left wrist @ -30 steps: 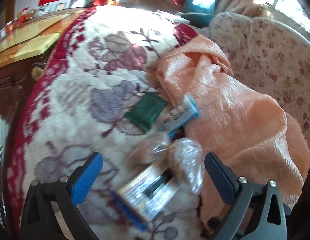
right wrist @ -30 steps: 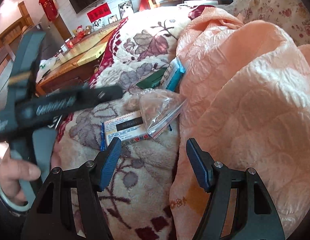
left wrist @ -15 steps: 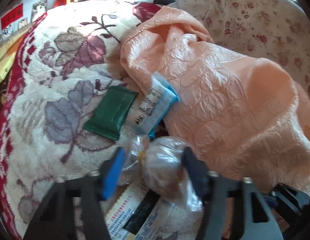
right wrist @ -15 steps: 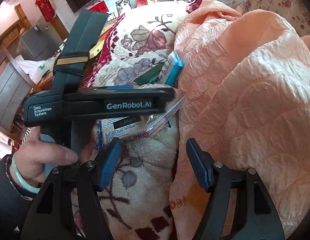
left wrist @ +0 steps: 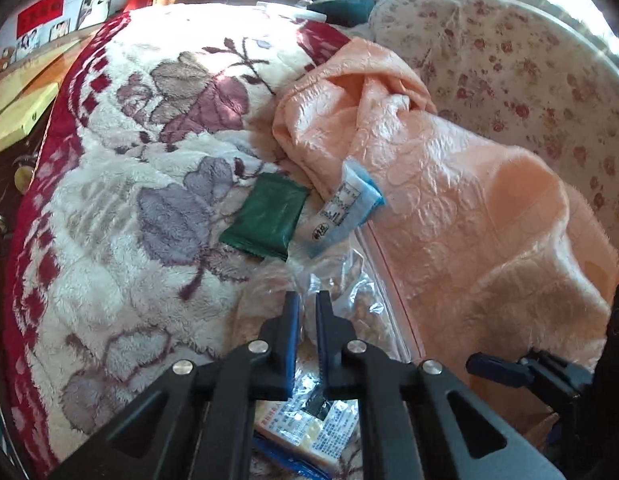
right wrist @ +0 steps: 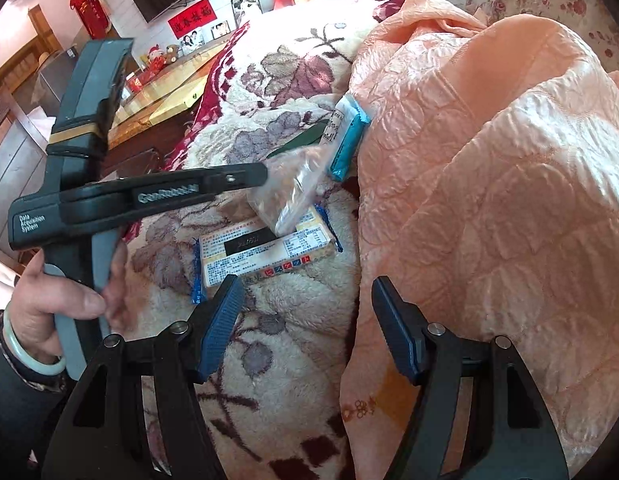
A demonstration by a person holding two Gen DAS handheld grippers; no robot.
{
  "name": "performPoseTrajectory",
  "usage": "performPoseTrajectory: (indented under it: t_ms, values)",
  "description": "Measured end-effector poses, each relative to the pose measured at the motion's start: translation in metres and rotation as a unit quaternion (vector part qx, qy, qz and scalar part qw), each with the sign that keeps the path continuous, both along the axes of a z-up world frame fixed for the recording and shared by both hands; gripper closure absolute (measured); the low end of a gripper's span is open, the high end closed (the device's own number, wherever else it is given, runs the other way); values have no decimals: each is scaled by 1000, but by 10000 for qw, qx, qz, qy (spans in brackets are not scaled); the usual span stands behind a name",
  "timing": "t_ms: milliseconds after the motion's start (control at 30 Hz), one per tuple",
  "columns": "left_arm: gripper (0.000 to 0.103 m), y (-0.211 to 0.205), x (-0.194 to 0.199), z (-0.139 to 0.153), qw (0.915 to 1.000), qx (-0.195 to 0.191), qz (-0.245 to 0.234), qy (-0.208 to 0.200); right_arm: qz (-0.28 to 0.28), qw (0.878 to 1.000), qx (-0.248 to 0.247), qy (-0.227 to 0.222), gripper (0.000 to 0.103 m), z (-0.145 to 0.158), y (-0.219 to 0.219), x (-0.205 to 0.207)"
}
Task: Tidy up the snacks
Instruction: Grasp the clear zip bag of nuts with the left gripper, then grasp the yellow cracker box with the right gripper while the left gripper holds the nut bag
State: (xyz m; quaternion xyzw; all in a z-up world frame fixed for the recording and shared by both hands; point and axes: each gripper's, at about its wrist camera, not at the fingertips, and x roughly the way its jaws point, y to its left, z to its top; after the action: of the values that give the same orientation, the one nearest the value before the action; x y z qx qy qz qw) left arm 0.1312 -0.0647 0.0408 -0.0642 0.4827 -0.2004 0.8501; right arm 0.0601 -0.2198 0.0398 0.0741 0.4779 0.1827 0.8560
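Observation:
Several snacks lie on a fleecy floral blanket (left wrist: pixel 121 208): a green packet (left wrist: pixel 265 216), a blue-and-white packet (left wrist: pixel 345 208), a clear bag of brown snacks (left wrist: pixel 361 304) and a flat biscuit pack (left wrist: pixel 305 436). My left gripper (left wrist: pixel 307 300) is shut on the clear bag's top, with crumpled plastic pinched between its pads. In the right wrist view the left gripper (right wrist: pixel 253 174) holds the clear bag (right wrist: pixel 287 196), tilted over the biscuit pack (right wrist: pixel 265 252). My right gripper (right wrist: pixel 309 312) stands open over the blanket, just short of that pack, with nothing in it.
A rumpled peach quilt (left wrist: pixel 449 208) lies right against the snacks on the right. Behind it is a rose-print cushion (left wrist: pixel 509 60). A wooden table (right wrist: pixel 161 104) stands off the blanket's left edge. A person's hand (right wrist: pixel 61 300) grips the left tool's handle.
My left gripper moved forward onto the clear bag and went from wide open to shut on it. The right gripper stayed where it was, still open.

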Motion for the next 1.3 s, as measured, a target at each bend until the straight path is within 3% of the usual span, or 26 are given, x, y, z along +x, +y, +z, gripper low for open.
performPoseTrajectory:
  t_ms: [67,100,133,200,333,533,667,733,833,1033,1300]
  values:
    - [86,0,2,3,10000,-25,12,73,29,10000,25,24,36,-1,1,1]
    - [71,-2,4,4,9999,13,17,147,26,10000,49,43,36,-2,1,1]
    - [39,-4,6,5,9998,58,35,211,19,10000,62,54,36,-2,1,2]
    - [7,-7,7,6,9996,62,78,249,1,9999,89,78,36,-3,0,3]
    - [5,-14,8,12,10000,-62,69,-10,25,9999,93,105,36,-4,1,3]
    - [4,-41,26,-20,9955,723,25,620,51,9997,150,212,36,-7,1,4]
    - [6,-51,34,-34,9941,774,-48,756,55,9995,161,255,36,-8,0,4]
    - [34,-46,33,-28,9970,512,20,582,74,9994,149,290,36,-8,0,4]
    - [53,-35,32,-26,9974,373,65,608,79,9994,151,312,36,-9,0,3]
    - [59,6,15,-7,9980,91,503,377,40,9989,278,372,36,-11,1,8]
    - [59,62,-19,13,9928,197,1184,1,64,9914,992,847,36,-25,15,23]
